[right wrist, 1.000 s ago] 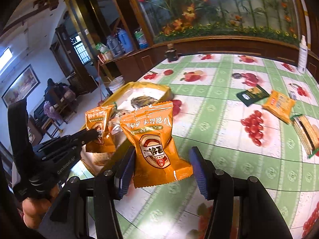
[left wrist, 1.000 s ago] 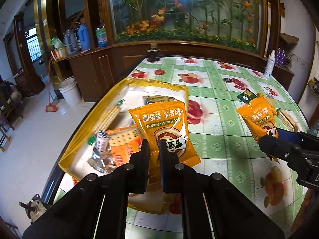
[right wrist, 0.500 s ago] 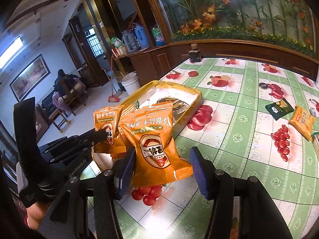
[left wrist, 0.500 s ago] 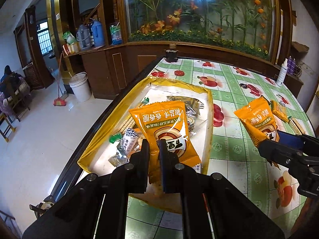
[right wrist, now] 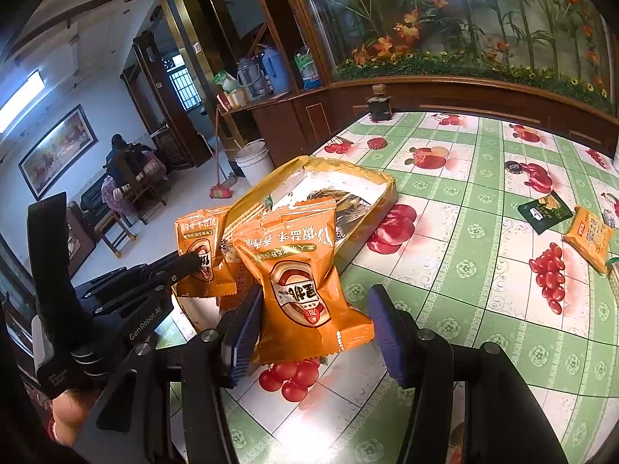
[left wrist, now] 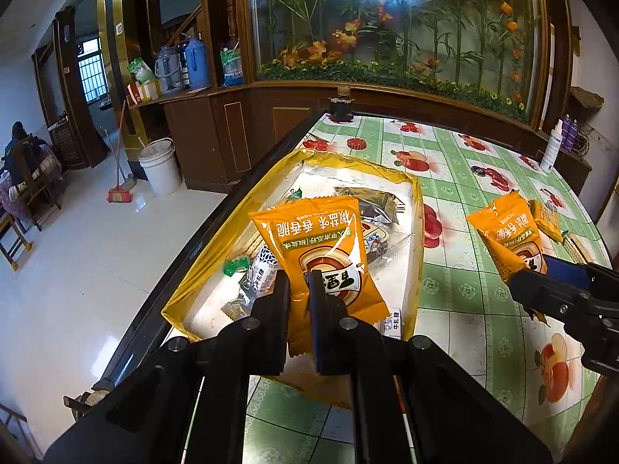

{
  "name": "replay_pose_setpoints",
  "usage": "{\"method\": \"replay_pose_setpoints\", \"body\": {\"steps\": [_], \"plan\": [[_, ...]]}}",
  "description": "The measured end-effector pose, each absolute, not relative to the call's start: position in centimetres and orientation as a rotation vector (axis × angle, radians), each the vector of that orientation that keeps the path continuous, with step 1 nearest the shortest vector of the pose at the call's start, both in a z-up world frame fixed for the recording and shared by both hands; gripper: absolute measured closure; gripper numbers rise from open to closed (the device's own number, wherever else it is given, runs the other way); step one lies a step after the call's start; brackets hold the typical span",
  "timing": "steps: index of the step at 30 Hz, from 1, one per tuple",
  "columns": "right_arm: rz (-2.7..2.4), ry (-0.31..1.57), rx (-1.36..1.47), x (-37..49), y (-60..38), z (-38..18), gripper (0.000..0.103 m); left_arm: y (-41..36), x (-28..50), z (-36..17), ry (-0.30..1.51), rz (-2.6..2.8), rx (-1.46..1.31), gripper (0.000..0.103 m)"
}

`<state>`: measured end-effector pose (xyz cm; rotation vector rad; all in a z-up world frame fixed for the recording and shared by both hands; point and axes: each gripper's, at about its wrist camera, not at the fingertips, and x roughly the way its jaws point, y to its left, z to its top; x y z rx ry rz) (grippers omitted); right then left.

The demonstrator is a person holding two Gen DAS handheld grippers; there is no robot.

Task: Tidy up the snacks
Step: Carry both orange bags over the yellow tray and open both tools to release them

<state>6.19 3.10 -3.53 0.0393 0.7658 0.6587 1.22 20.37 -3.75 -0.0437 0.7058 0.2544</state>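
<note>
The left gripper [left wrist: 298, 294] is clenching the lower edge of an orange snack packet [left wrist: 317, 247], its two black fingers pressed nearly together on the wrapper, and the packet is standing upright above the near end of the yellow box [left wrist: 416, 232]. The box is sitting at the left edge of the table [left wrist: 464, 193], which is wearing a green checked cloth printed with fruit. Inside the box several smaller wrapped snacks are lying loose: a silver-grey packet [left wrist: 371, 201] toward the far end and a green-wrapped sweet [left wrist: 236, 265] near the left wall. The right gripper [right wrist: 313, 328] is grasping a second orange snack packet [right wrist: 298, 270], with the blue pads on its fingers [right wrist: 243, 332] spread about halfway and the puffy bag sitting between them; the left pad is pressing the bag's side, while contact at the right pad is hard to tell. This second packet is hovering over the cloth just right of the box's near corner. Farther right on the table a dark green sachet [right wrist: 543, 212] and a flat orange biscuit pack [right wrist: 588, 237] are lying close together, well apart from the box.
</note>
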Motion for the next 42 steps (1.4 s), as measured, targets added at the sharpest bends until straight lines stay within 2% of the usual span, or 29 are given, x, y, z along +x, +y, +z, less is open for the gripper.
{"method": "replay_pose_setpoints", "body": {"steps": [15, 31, 42], "plan": [[0.666, 0.792, 0.033, 7.2, 4.7, -4.2, 0.047, 22.5, 0.7, -3.7, 0.708, 0.288, -0.065, 0.096], [0.696, 0.764, 0.036, 12.4, 9.7, -2.4, 0.047, 23.5, 1.2, -4.0, 0.722, 0.305, -0.063, 0.096], [0.689, 0.833, 0.042, 16.1, 12.5, -5.4, 0.047, 23.5, 3.9, -5.2, 0.765, 0.303, -0.051, 0.096]]}}
